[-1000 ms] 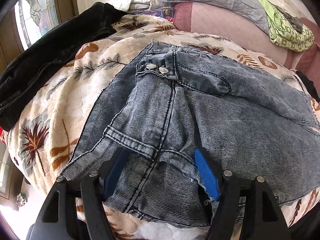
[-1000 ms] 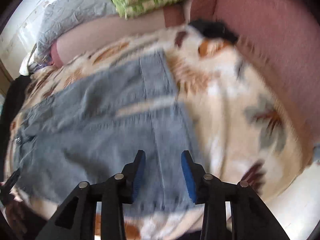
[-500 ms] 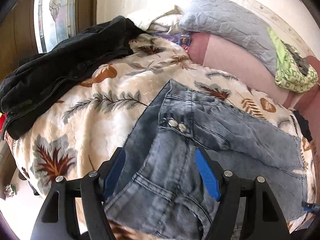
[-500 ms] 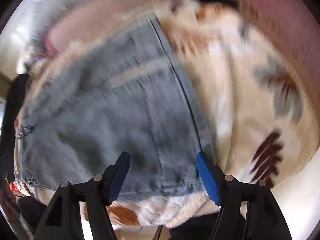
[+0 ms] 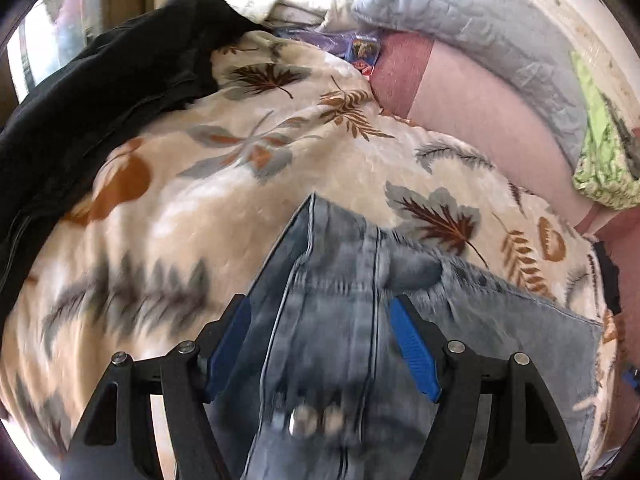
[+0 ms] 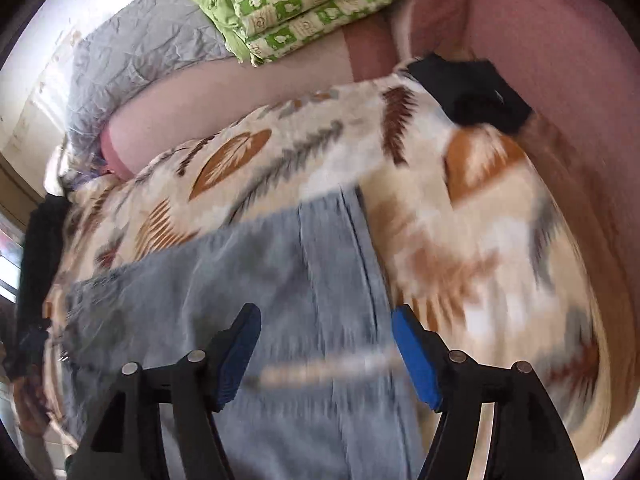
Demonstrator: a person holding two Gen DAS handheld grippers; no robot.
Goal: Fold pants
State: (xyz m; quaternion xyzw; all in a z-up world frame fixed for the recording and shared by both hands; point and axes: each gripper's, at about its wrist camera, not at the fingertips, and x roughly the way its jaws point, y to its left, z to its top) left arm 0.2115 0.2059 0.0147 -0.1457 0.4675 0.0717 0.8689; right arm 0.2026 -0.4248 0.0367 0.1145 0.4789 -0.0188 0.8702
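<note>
Faded blue denim pants (image 5: 340, 280) lie on a cream bedspread with leaf print (image 5: 192, 184). In the left wrist view my left gripper (image 5: 320, 320) is open over the waistband end, with the two metal buttons (image 5: 314, 420) low between its arms. In the right wrist view the pants (image 6: 280, 280) stretch away to the left, and my right gripper (image 6: 326, 324) is open above the leg end near the hem edge. Neither gripper holds cloth. Both views are motion-blurred.
A black garment (image 5: 92, 108) lies at the bed's left side. A grey quilted pillow (image 5: 480, 40) and a green patterned cloth (image 6: 304, 4) rest on pink bedding (image 5: 472, 120) at the back. A small black item (image 6: 472, 92) sits at the bedspread's far corner.
Both grippers have moved toward the far side of the bed over the pants. The right gripper opened wide from nearly closed. The buttons slid down the left view.
</note>
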